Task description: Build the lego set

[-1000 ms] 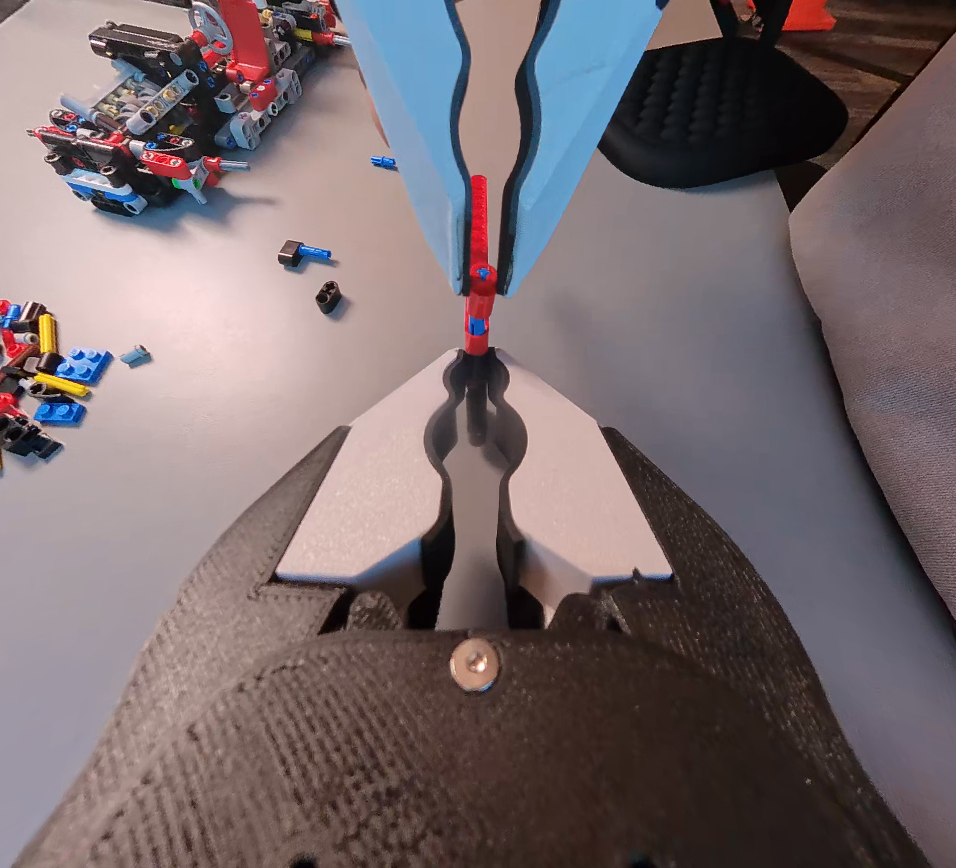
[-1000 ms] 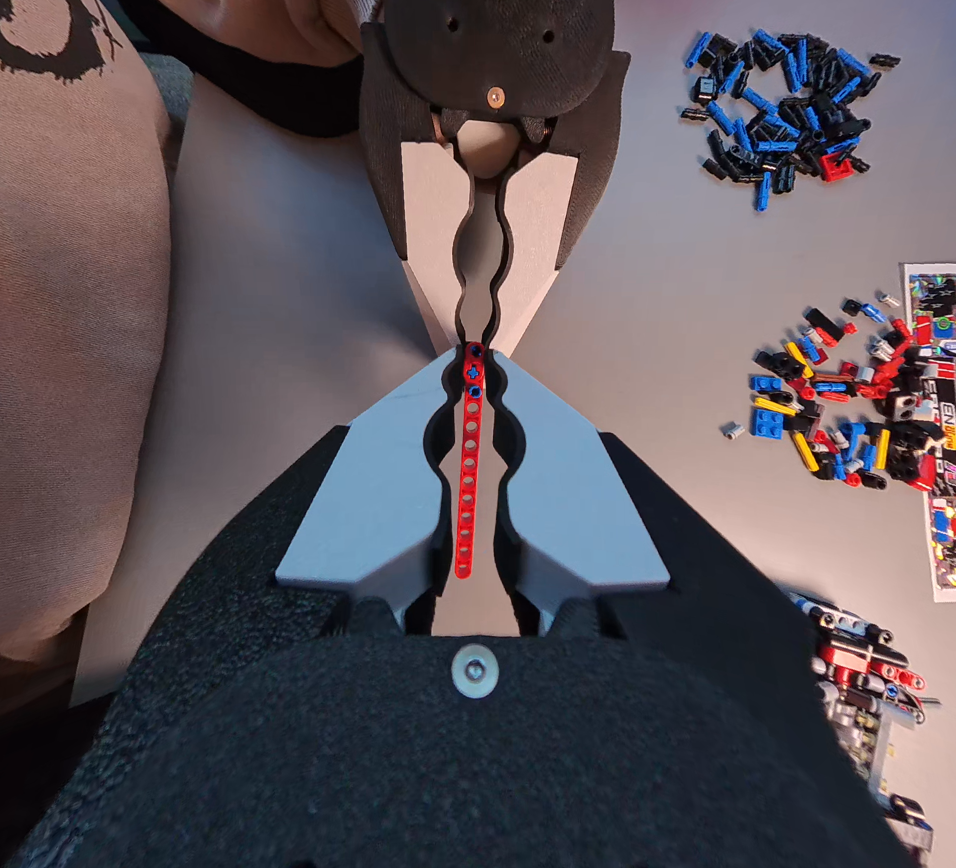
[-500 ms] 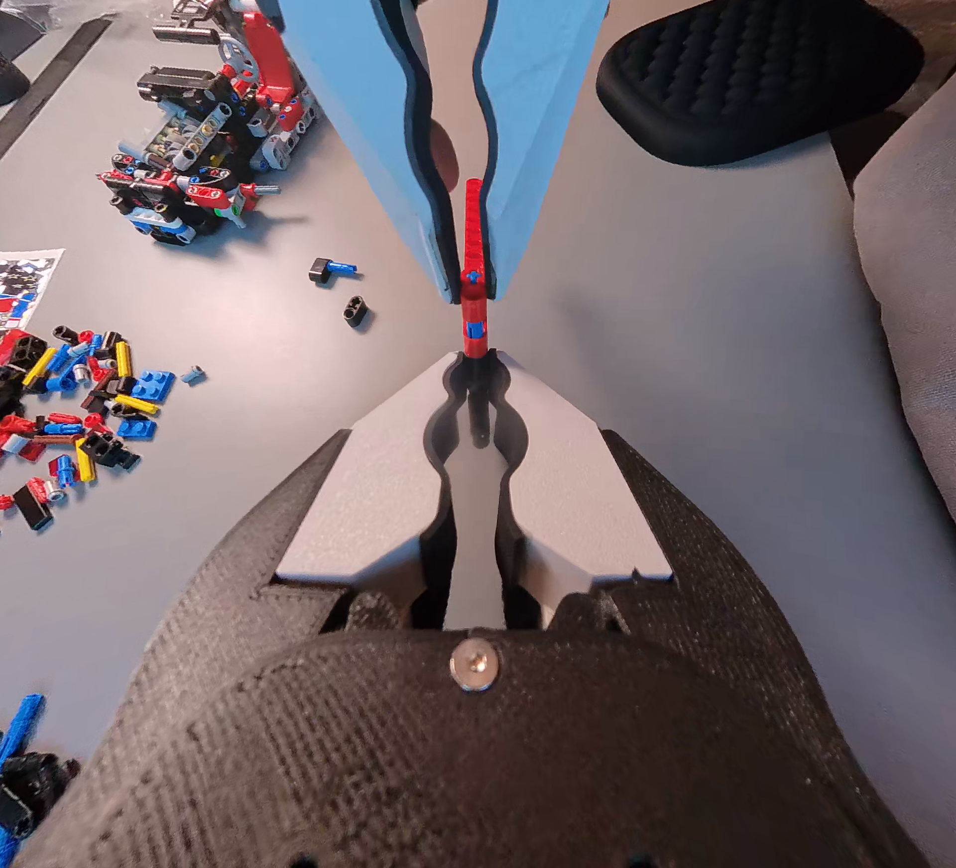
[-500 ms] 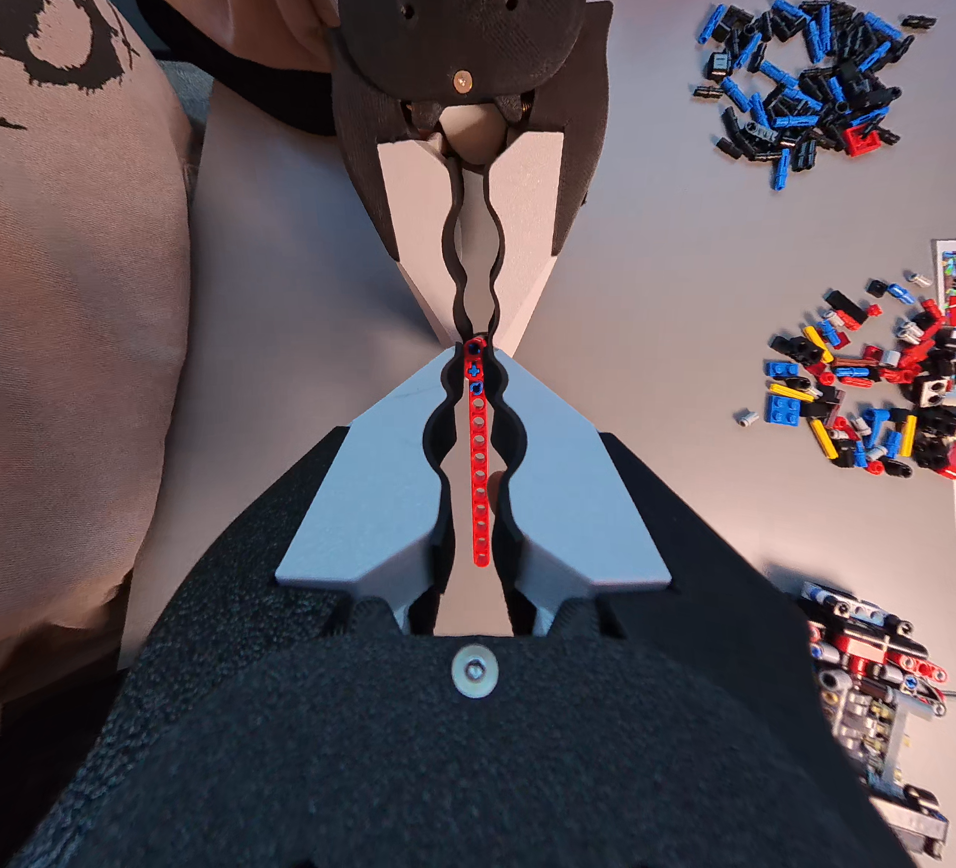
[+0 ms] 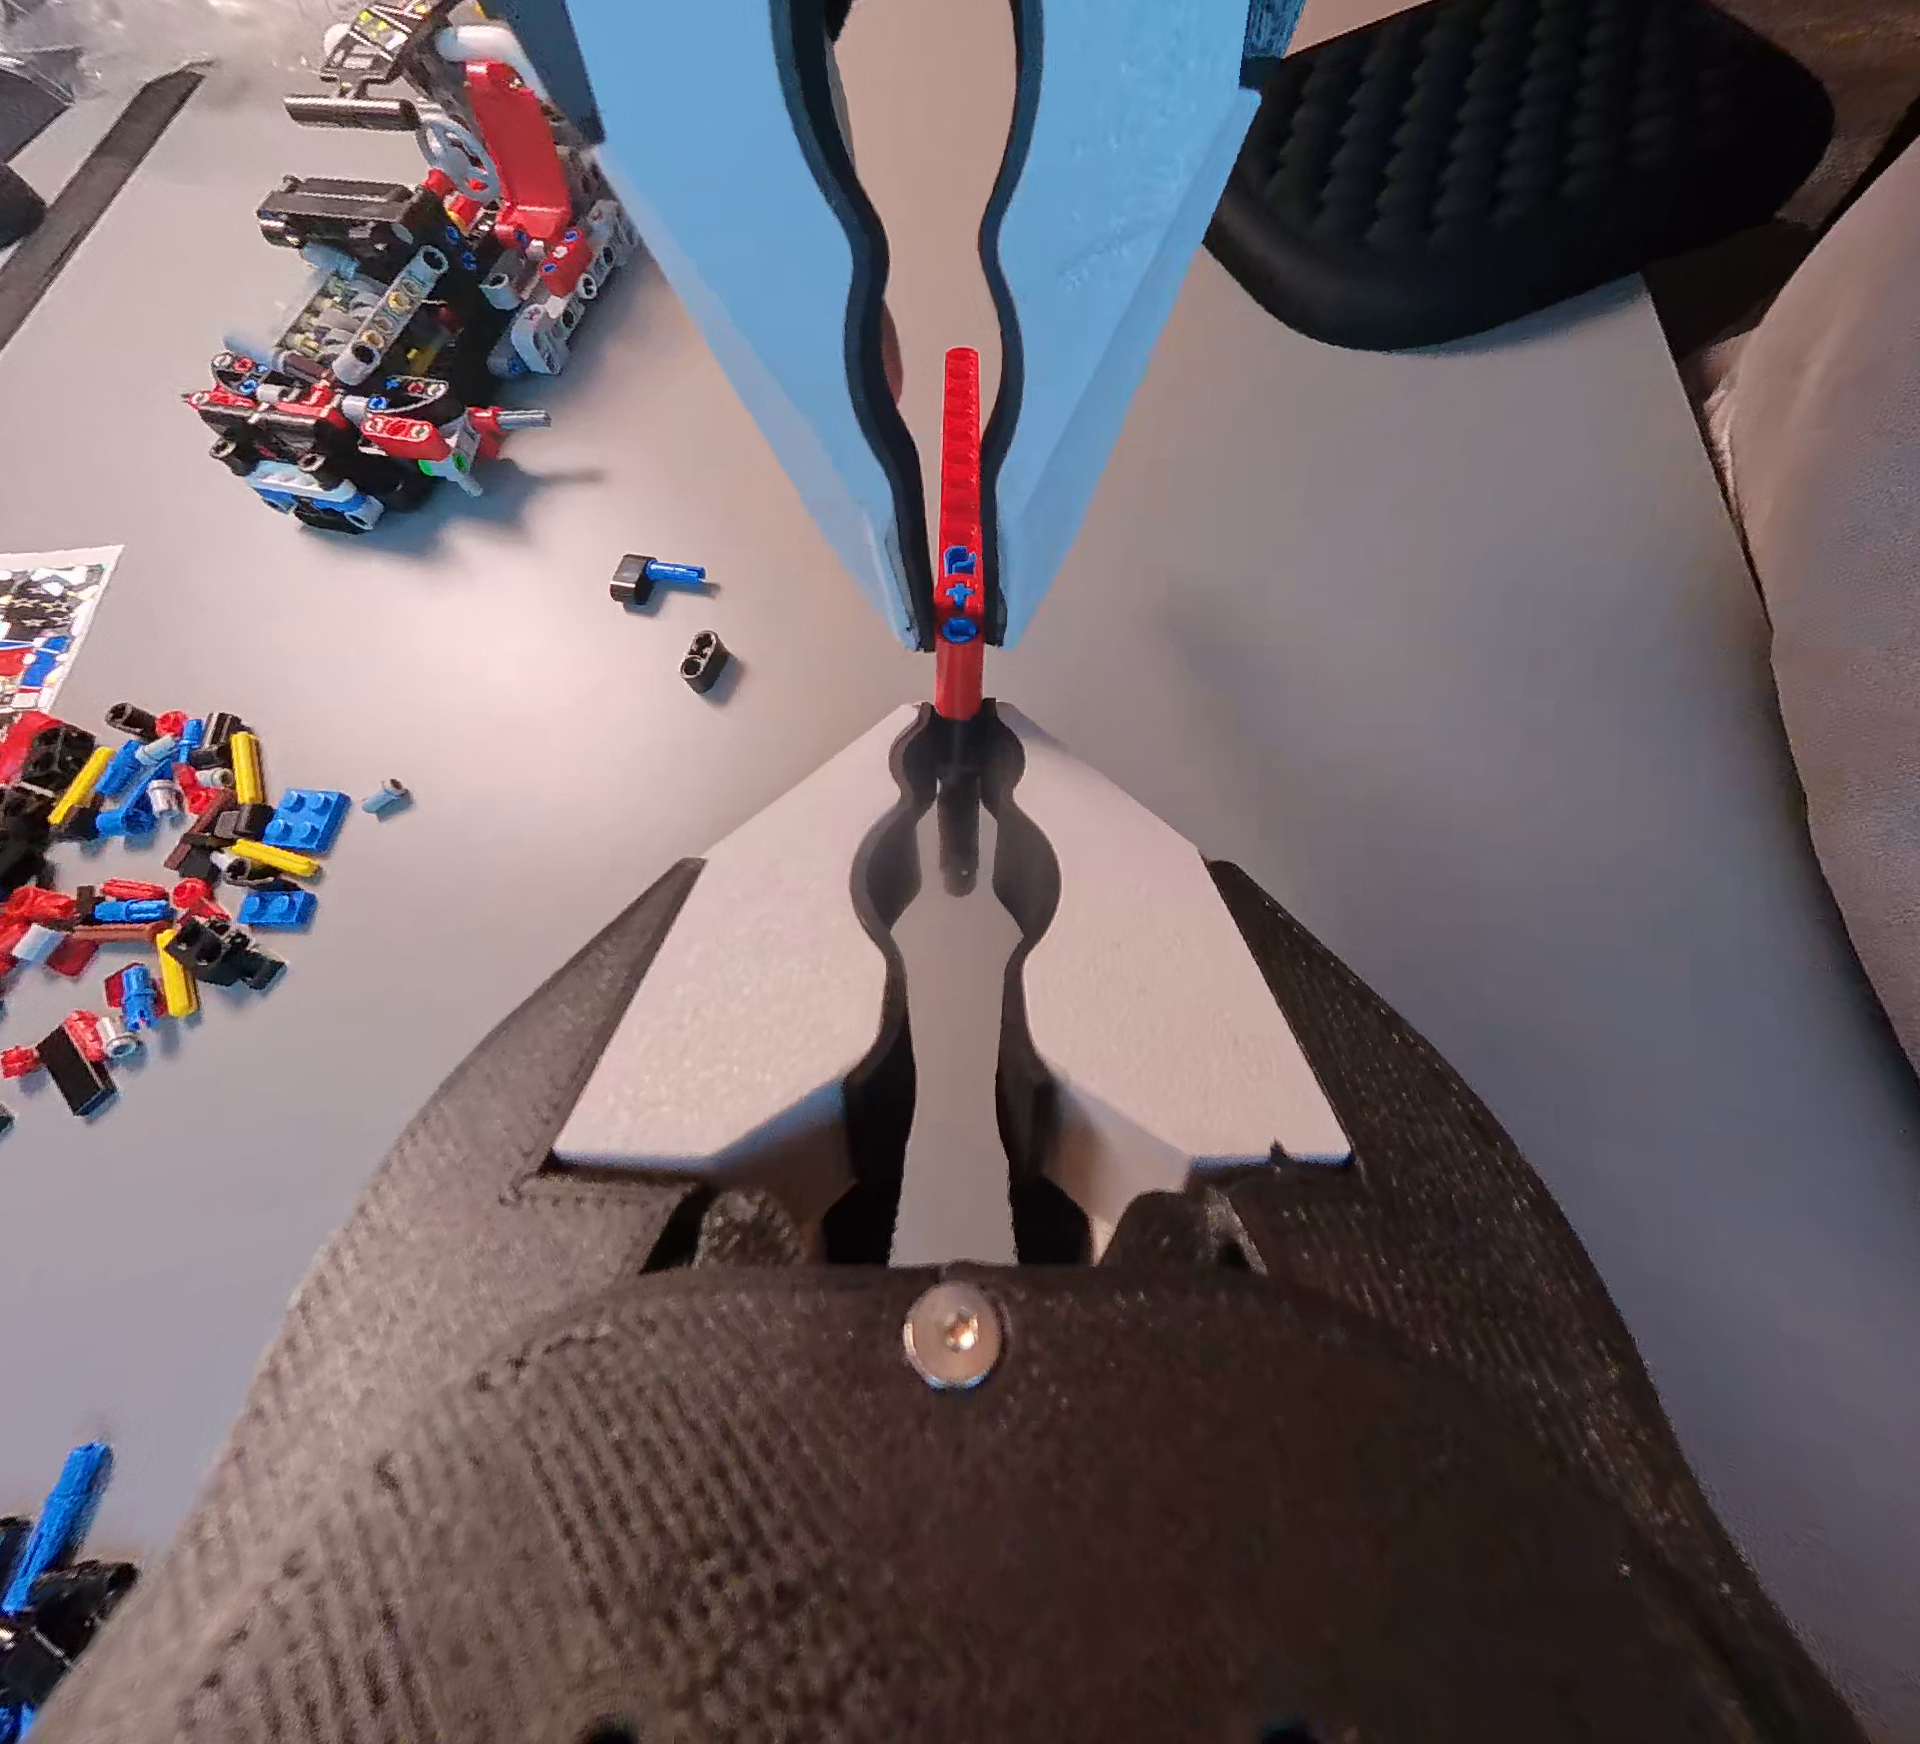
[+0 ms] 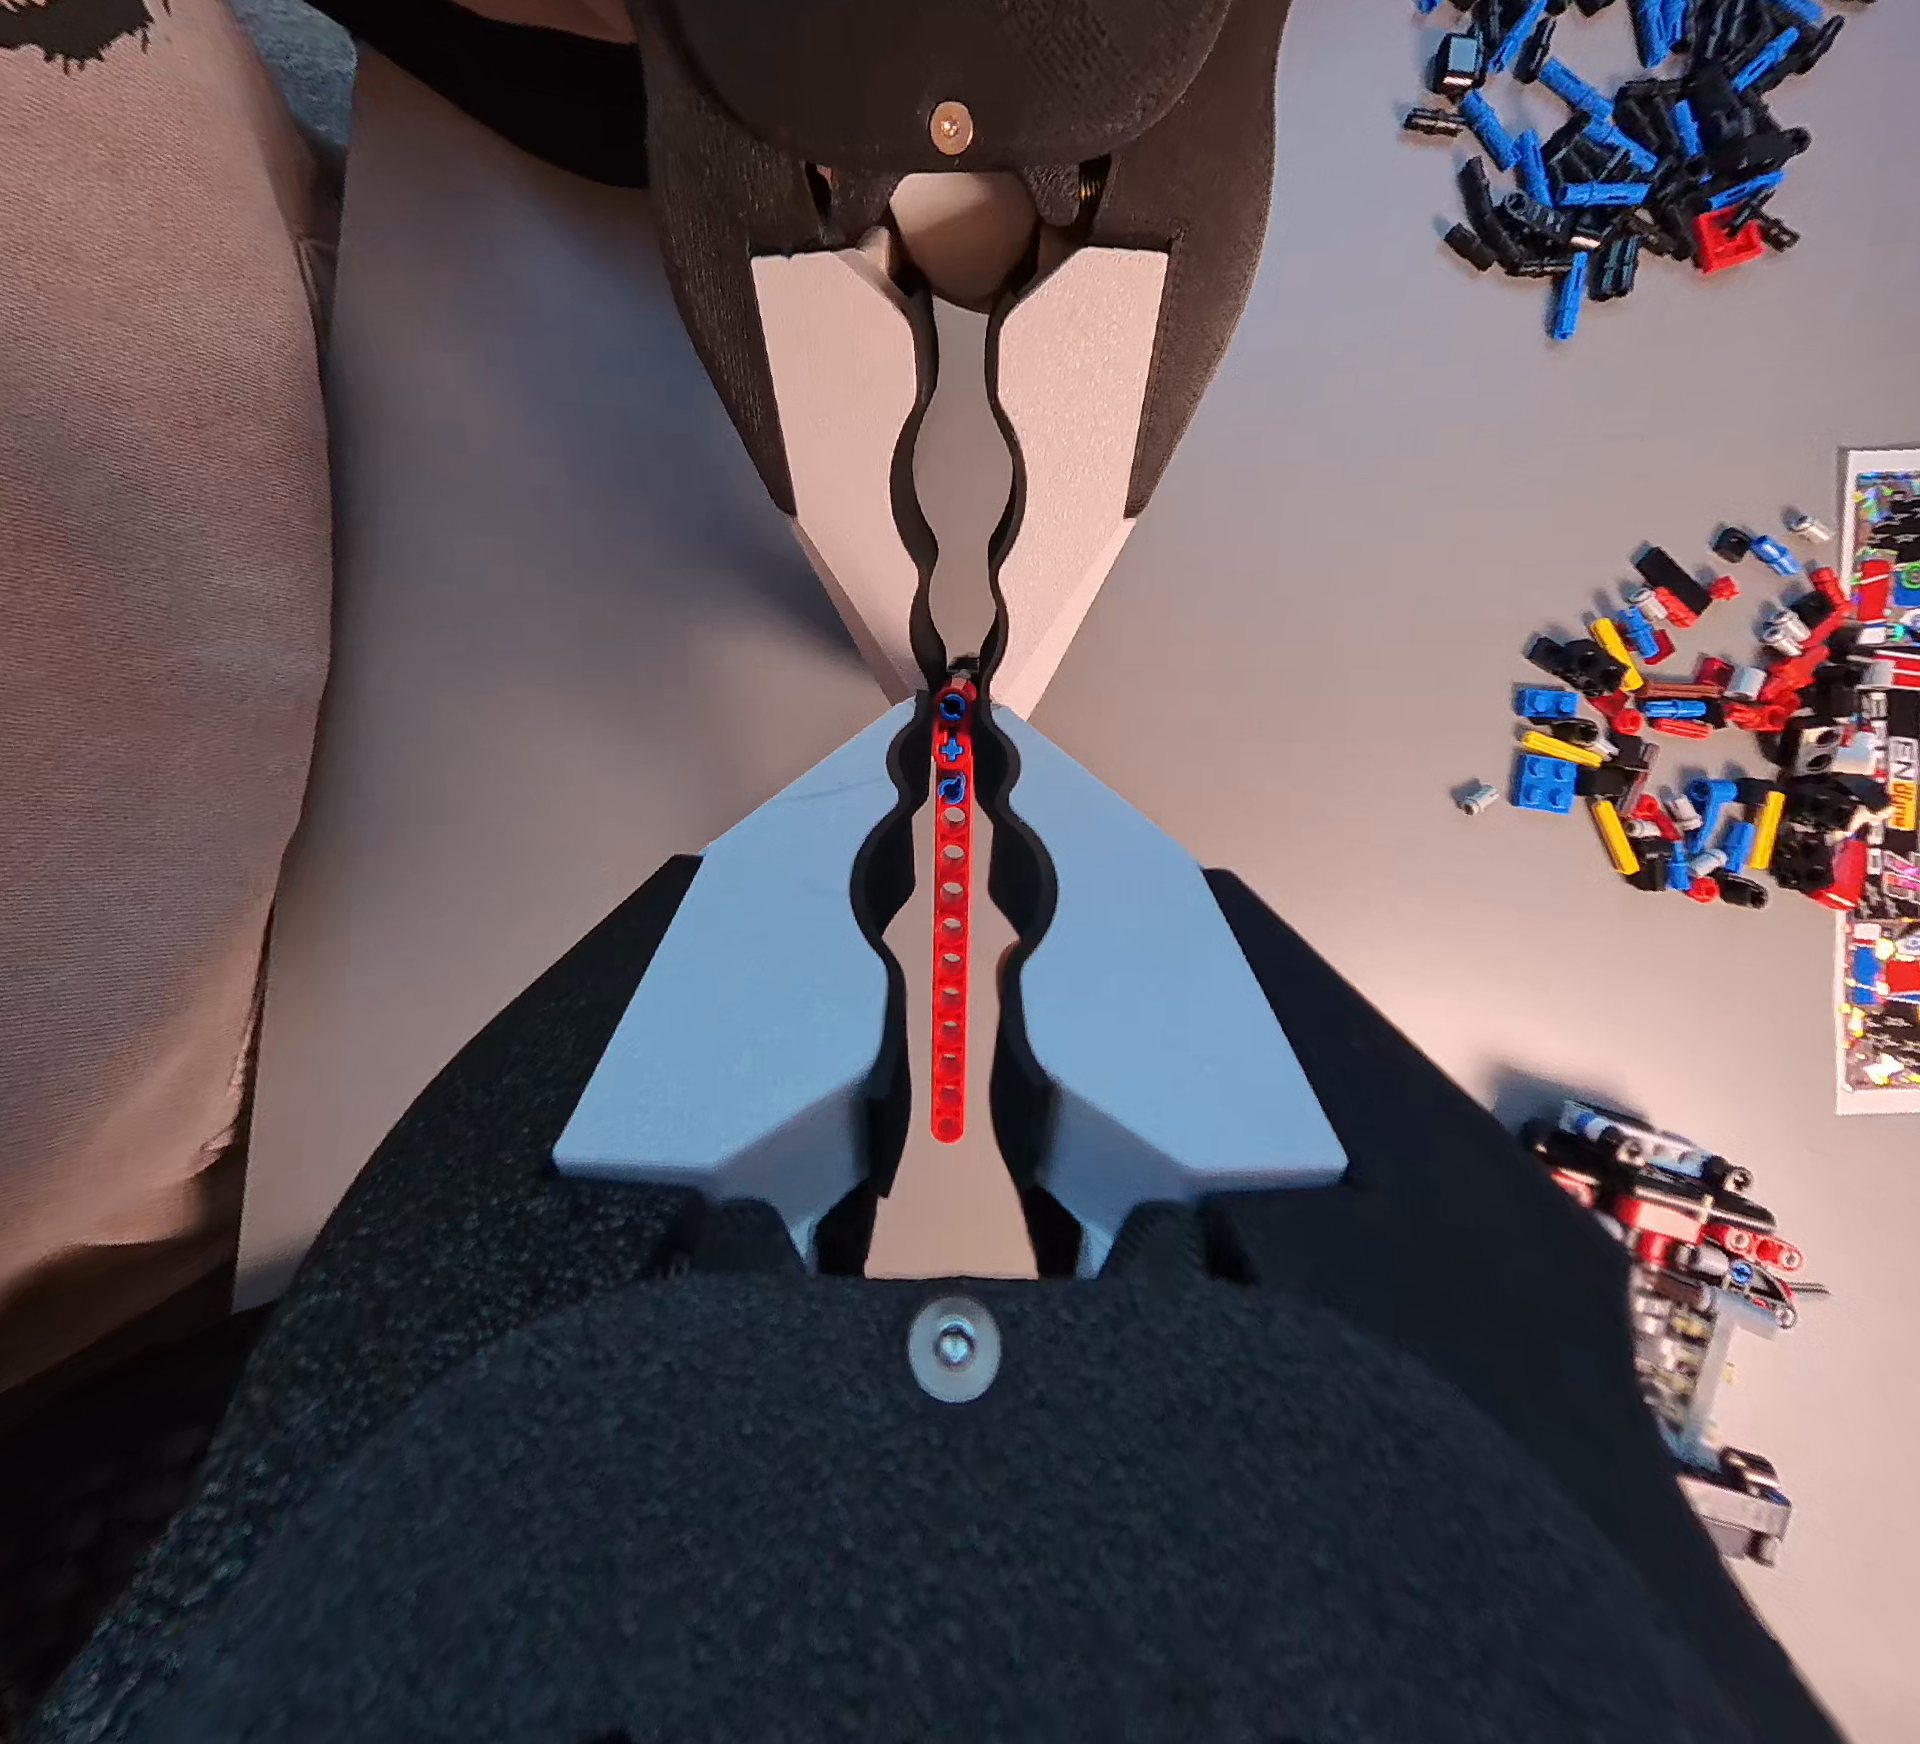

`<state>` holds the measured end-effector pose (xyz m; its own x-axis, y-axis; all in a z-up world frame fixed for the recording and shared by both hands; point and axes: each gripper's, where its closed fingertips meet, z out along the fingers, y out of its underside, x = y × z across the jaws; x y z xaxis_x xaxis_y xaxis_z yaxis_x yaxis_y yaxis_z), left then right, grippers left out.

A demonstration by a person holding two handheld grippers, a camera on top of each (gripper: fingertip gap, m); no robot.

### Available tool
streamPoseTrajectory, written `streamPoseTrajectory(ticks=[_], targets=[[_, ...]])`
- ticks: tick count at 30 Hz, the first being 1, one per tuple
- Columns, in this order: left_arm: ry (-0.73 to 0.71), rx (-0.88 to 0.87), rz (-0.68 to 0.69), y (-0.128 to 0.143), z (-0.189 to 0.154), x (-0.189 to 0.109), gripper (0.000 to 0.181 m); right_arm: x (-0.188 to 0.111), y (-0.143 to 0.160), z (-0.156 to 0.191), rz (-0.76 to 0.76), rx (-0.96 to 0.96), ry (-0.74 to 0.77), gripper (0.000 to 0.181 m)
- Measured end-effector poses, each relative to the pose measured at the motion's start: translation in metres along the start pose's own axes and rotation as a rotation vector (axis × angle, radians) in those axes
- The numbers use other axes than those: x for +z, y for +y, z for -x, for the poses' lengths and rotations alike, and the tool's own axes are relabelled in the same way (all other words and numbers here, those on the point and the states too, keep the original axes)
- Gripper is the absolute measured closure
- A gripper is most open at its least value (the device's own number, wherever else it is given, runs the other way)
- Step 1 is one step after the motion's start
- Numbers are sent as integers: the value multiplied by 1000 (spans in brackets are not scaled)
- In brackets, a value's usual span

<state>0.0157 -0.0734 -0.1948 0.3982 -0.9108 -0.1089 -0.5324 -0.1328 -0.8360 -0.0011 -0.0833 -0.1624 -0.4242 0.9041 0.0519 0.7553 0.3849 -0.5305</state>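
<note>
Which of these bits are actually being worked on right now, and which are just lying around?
In use:
- long red beam, clamped in the right hand-held gripper
- small red and black piece, clamped in the left hand-held gripper, tip to tip with the beam

Lying about:
- half-built model
- mixed loose pieces
- blue and black pin pile
- sticker sheet

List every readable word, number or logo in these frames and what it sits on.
Sticker sheet: printed graphics and lettering, mostly too small or blurred to read; not transcribed.
Part-built model: stickers on its far end, too small to read.
Person's garment: a black graphic, no legible letters.
Red beam in the right tool, black pin in the left tool: no writing visible.
</note>
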Motion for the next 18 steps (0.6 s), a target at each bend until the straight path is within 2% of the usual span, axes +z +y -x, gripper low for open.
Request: streamPoseTrajectory(ticks=[2, 3, 4, 7, 10, 14, 18], targets=[[-40, 21, -98, -13, 8, -7, 176, -8, -8, -4, -60, -22, 38, 172], [-70, 21, -131, -18, 14, -12, 176, -17, -19, -3, -136, -27, 38, 157], [-98, 22, -157, -19, 20, -18, 176, -29, -30, -5, -217, -31, 63, 151], [-162, 69, -271, -24, 30, -36, 176, -74, -51, -14, -459, -100, 241, 145], [-223, 119, -344, -32, 37, -52, 176, -92, -38, -20, -523, -121, 411, 146], [-232, 150, -394, -42, 36, -61, 176, -84, -15, -21, -544, -82, 490, 146], [-213, 143, -392, -40, 33, -59, 176, -87, -5, -28, -577, -69, 555, 145]])
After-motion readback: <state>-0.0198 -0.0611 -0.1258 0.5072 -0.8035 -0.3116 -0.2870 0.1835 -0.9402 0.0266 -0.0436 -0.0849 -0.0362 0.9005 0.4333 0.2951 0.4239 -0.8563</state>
